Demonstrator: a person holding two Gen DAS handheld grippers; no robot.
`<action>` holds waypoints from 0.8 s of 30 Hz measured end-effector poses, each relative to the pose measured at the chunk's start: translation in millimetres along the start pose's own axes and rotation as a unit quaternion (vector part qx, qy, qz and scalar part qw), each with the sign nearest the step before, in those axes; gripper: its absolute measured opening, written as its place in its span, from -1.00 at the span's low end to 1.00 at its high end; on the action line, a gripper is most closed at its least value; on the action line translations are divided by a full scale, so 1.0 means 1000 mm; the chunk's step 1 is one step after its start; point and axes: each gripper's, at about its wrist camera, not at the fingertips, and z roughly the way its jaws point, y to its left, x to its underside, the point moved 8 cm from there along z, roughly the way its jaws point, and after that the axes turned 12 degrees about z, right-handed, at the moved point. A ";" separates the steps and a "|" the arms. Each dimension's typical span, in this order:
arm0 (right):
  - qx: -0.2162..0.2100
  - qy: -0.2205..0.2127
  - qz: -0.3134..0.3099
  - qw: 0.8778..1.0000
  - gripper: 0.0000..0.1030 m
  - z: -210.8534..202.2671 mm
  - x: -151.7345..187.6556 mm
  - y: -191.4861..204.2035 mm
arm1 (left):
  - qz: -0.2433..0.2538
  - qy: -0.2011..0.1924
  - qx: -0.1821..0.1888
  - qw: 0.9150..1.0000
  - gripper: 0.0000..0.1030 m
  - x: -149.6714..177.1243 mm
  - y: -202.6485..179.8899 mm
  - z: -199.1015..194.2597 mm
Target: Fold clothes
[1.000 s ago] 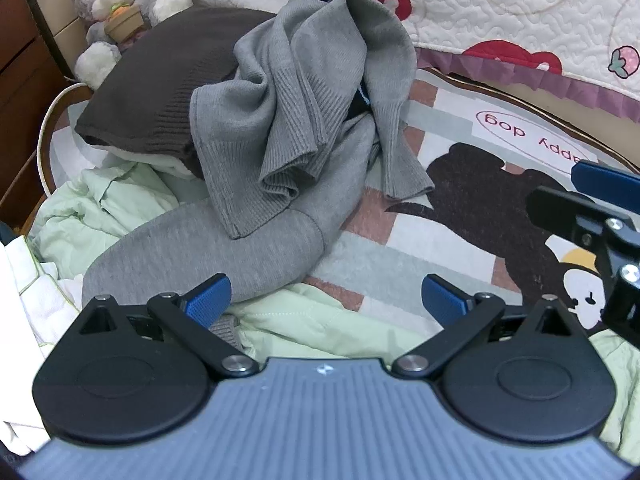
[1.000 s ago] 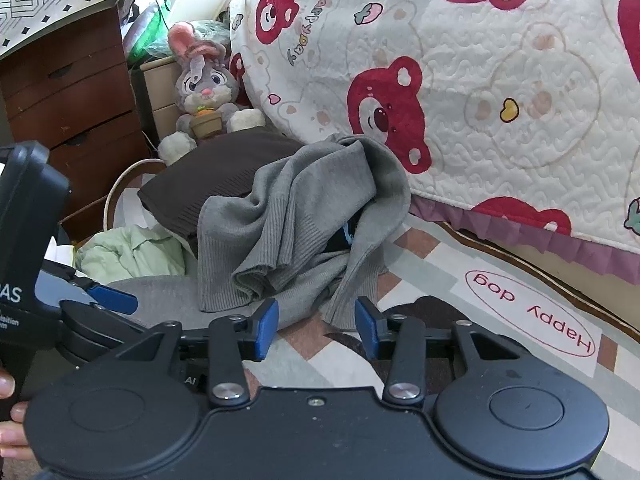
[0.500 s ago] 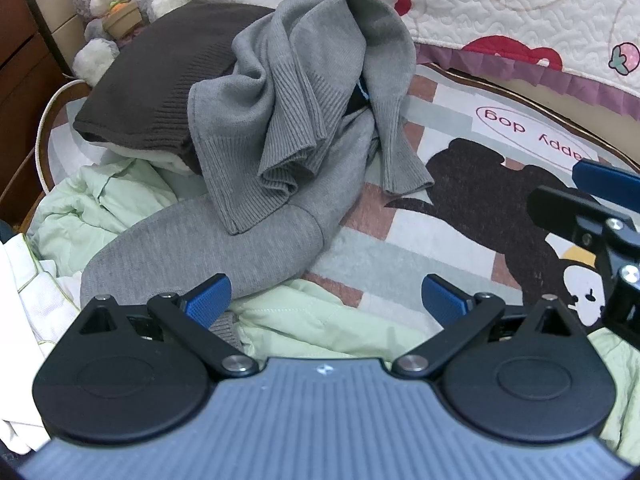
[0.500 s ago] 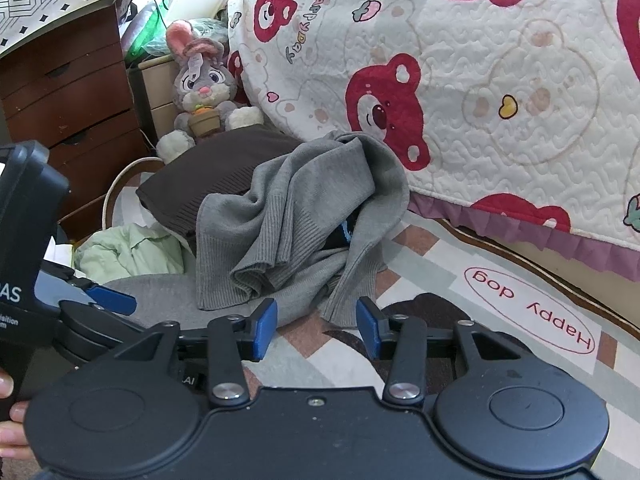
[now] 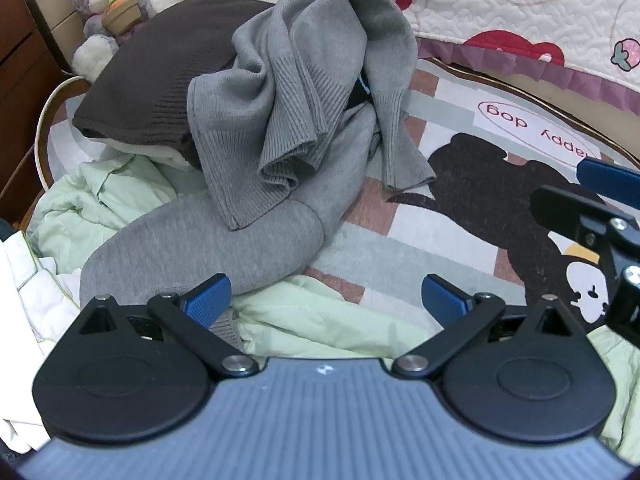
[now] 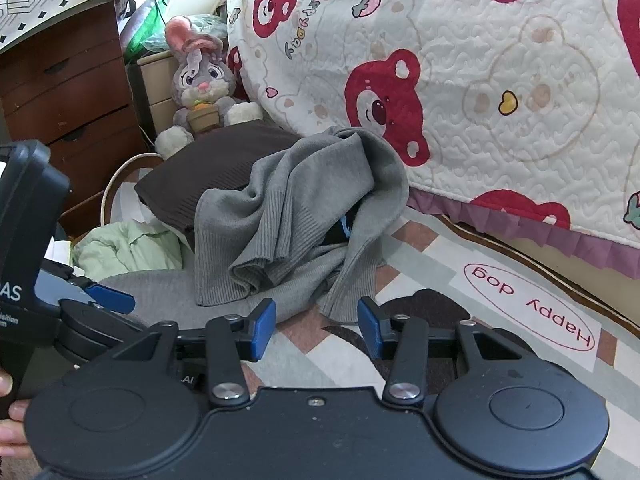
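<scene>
Left wrist view: crumpled grey ribbed knit sweater (image 5: 304, 92) heaped unfolded on the cartoon-dog rug (image 5: 460, 208); left gripper (image 5: 326, 294) and right gripper (image 6: 316, 322) (both spread, empty) hover short of it.

left gripper (image 5: 326, 300) agape, right gripper (image 6: 316, 324) parted (both empty)

Two grippers (image 5: 326, 300) (image 6: 316, 328). One grey knit (image 5: 296, 92), one grey sweatshirt (image 5: 224, 248), one brown sweater (image 5: 160, 76), one green garment (image 5: 320, 320), one plush rabbit (image 6: 200, 88), one quilt (image 6: 500, 80), one mat (image 5: 500, 208).
</scene>
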 end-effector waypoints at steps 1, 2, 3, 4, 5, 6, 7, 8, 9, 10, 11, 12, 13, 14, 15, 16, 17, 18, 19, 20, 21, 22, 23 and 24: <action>0.000 0.000 0.000 1.000 -0.01 0.000 0.000 0.000 | 0.000 0.000 -0.001 1.000 1.00 0.000 0.000 0.000; 0.000 0.000 0.001 1.000 -0.01 0.001 0.000 -0.001 | -0.001 0.000 -0.001 1.000 1.00 0.000 0.000 0.001; -0.001 -0.001 0.001 1.000 0.01 0.002 0.001 -0.002 | -0.004 -0.001 -0.001 1.000 1.00 0.000 0.001 0.002; -0.001 -0.001 0.002 1.000 0.06 0.003 0.001 -0.003 | -0.007 -0.003 -0.001 1.000 1.00 0.000 0.002 0.004; -0.003 -0.004 0.001 1.000 0.11 0.004 0.002 -0.004 | -0.010 -0.004 -0.001 1.000 1.00 0.000 0.003 0.006; -0.009 -0.013 -0.004 1.000 0.28 0.008 0.005 -0.007 | -0.013 -0.005 -0.001 1.000 1.00 0.000 0.004 0.008; -0.010 -0.023 -0.005 1.000 0.36 0.013 0.009 -0.011 | -0.021 -0.006 -0.005 1.000 1.00 -0.001 0.006 0.012; -0.005 -0.020 0.014 1.000 0.36 0.019 0.014 -0.020 | -0.026 -0.005 -0.014 1.000 1.00 -0.002 0.008 0.019; -0.001 -0.016 0.032 0.999 0.36 0.025 0.019 -0.028 | -0.025 -0.005 -0.018 1.000 1.00 -0.004 0.009 0.023; 0.004 -0.012 0.051 0.999 0.36 0.031 0.025 -0.037 | -0.027 -0.006 -0.026 0.999 1.00 -0.006 0.012 0.027; 0.005 -0.009 0.074 0.997 0.36 0.036 0.029 -0.046 | -0.029 -0.012 -0.033 0.999 1.00 -0.010 0.016 0.031; -0.007 -0.004 0.107 0.994 0.36 0.040 0.029 -0.053 | -0.032 -0.016 -0.036 0.999 1.00 -0.013 0.020 0.033; -0.015 -0.002 0.118 0.993 0.36 0.043 0.025 -0.057 | -0.035 -0.019 -0.037 0.999 1.00 -0.017 0.024 0.036; -0.024 0.001 0.130 0.991 0.37 0.045 0.020 -0.060 | -0.038 -0.023 -0.038 0.998 1.00 -0.021 0.028 0.038; -0.033 0.004 0.141 0.989 0.37 0.048 0.015 -0.064 | -0.042 -0.025 -0.039 0.998 1.00 -0.025 0.034 0.042; -0.042 0.006 0.153 0.987 0.37 0.051 0.011 -0.067 | -0.047 -0.026 -0.039 0.998 1.00 -0.029 0.040 0.046; -0.050 0.009 0.164 0.985 0.37 0.054 0.006 -0.071 | -0.055 -0.031 -0.041 0.997 1.00 -0.036 0.050 0.052; -0.059 0.012 0.176 0.983 0.37 0.057 0.001 -0.074 | -0.060 -0.037 -0.045 0.996 1.00 -0.040 0.057 0.055; -0.069 0.016 0.187 0.980 0.37 0.060 -0.004 -0.077 | -0.067 -0.044 -0.053 0.995 1.00 -0.045 0.066 0.058; -0.085 0.025 0.195 0.977 0.37 0.067 -0.010 -0.077 | -0.072 -0.053 -0.060 0.994 1.00 -0.053 0.075 0.061; -0.101 0.037 0.203 0.973 0.37 0.074 -0.016 -0.076 | -0.078 -0.063 -0.067 0.993 1.00 -0.061 0.084 0.065; -0.114 0.050 0.207 0.970 0.37 0.084 -0.023 -0.075 | -0.084 -0.080 -0.067 0.991 0.98 -0.071 0.094 0.068; -0.120 0.059 0.206 0.969 0.37 0.092 -0.028 -0.074 | -0.088 -0.096 -0.058 0.990 0.97 -0.080 0.098 0.070; -0.122 0.066 0.202 0.969 0.37 0.102 -0.033 -0.074 | -0.092 -0.112 -0.047 0.988 0.96 -0.088 0.101 0.073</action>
